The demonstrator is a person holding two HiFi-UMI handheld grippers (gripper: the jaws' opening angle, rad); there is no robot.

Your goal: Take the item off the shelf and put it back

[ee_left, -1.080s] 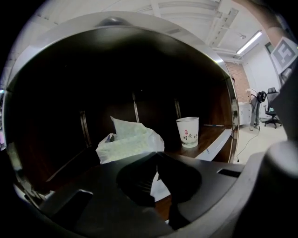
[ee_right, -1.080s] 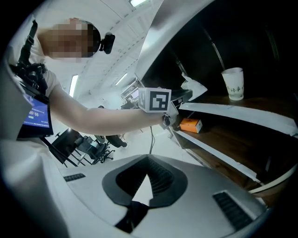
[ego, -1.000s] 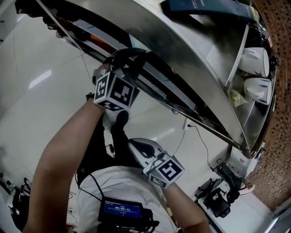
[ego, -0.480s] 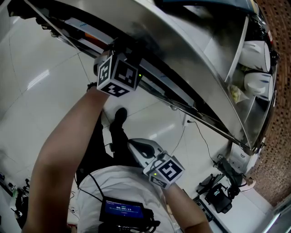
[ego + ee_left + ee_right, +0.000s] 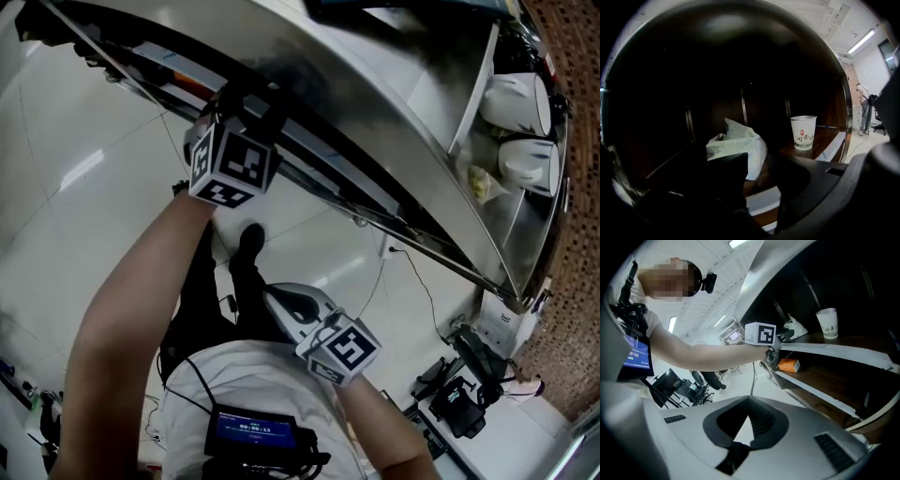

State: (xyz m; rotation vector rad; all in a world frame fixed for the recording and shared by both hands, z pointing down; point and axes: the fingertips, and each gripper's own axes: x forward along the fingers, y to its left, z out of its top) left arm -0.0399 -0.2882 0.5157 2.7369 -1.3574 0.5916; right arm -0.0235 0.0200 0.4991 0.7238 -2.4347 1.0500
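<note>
White packet (image 5: 740, 146) on shelf (image 5: 827, 139), paper cup (image 5: 803, 132) nearby

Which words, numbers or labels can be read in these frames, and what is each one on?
Nothing can be read with certainty.
Paper cup: red seal above dark characters, too blurred to read.
Chest screen: pale digits on blue, too small to read.
Orange box: no print can be made out.
</note>
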